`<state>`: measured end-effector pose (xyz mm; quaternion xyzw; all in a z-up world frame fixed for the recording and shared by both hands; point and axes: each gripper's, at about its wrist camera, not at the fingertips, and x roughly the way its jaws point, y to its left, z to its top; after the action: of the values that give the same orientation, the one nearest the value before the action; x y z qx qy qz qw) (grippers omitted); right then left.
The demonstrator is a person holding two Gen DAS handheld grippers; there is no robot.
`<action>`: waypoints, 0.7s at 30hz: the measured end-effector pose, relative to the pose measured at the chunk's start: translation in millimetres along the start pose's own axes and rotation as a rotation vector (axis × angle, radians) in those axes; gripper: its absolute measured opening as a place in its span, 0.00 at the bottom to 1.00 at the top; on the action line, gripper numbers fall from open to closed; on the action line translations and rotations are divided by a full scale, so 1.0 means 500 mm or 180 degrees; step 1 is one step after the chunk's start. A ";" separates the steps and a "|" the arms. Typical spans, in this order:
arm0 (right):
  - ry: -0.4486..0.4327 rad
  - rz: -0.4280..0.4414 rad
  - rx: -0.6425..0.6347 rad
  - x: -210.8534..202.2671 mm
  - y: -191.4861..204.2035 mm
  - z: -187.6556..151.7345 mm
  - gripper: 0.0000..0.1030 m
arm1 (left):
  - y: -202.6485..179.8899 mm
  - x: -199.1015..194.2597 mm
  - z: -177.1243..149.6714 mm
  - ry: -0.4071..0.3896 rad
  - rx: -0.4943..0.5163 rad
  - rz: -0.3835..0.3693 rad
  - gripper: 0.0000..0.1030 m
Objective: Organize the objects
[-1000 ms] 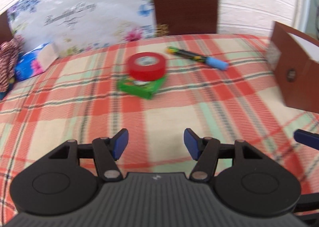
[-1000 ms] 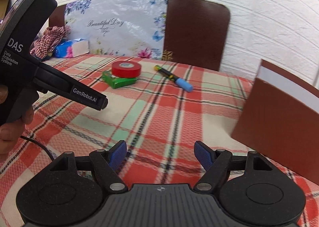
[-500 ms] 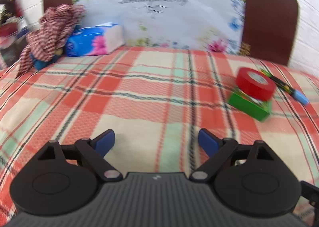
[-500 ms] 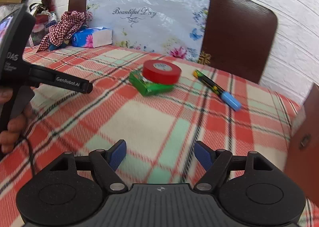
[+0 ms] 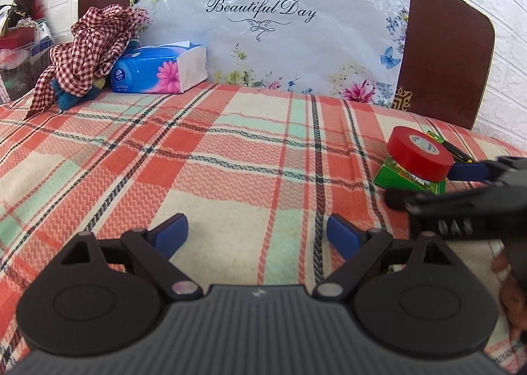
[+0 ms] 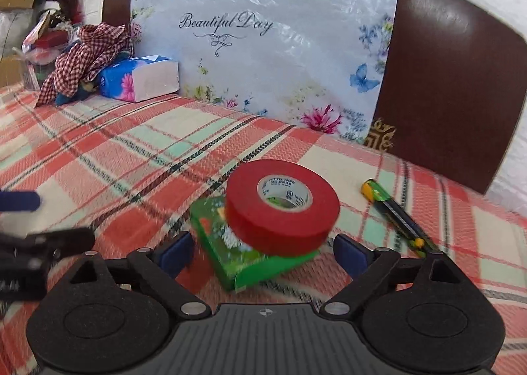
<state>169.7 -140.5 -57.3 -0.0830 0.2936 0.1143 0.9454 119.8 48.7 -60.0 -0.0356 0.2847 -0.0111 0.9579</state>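
Partly, red tape point(image 6: 281, 210) hides the blurred green box point(image 6: 230, 243).

Tape roll point(image 6: 282, 210) lies on the box point(image 6: 243, 254), overhanging it toward the right. Box rests on the bench point(image 6: 138, 157). Marker point(image 6: 395, 213) lies on the bench right of the box, apart from it. Tissue pack point(image 5: 159, 69) sits far left at the back, against the printed sheet point(image 5: 270, 22); cloth point(image 5: 87, 45) heaped just left of it, touching. Box lies between the right tongs point(image 6: 262, 251). Left tongs point(image 5: 258, 235) stand over bare bench, left of the box.
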 end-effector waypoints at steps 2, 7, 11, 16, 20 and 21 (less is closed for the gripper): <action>0.0050 0.0154 0.0109 0.010 -0.011 0.005 0.77 | -0.001 0.002 0.001 -0.0004 0.0003 0.0006 0.90; 0.0007 0.0204 0.0081 -0.037 -0.002 -0.021 0.59 | -0.002 0.003 0.003 -0.0003 0.0005 0.0009 0.90; -0.0004 0.0177 0.0195 -0.113 -0.001 -0.072 0.58 | -0.002 0.002 0.003 0.0000 0.0011 0.0014 0.90; 0.0069 0.0075 0.0214 -0.228 -0.001 -0.152 0.58 | -0.004 0.002 0.003 0.0005 0.0024 0.0021 0.90; 0.0119 -0.0072 0.0129 -0.308 0.005 -0.210 0.58 | -0.013 0.002 0.008 0.0076 0.0109 0.0064 0.91; 0.0119 -0.0102 0.0109 -0.322 0.004 -0.221 0.58 | -0.019 -0.002 0.011 0.0140 0.0127 0.0080 0.90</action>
<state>-18.9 -190.2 -54.9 -0.0735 0.3118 0.0926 0.9428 122.1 39.5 -53.9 -0.0127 0.3059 -0.0055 0.9520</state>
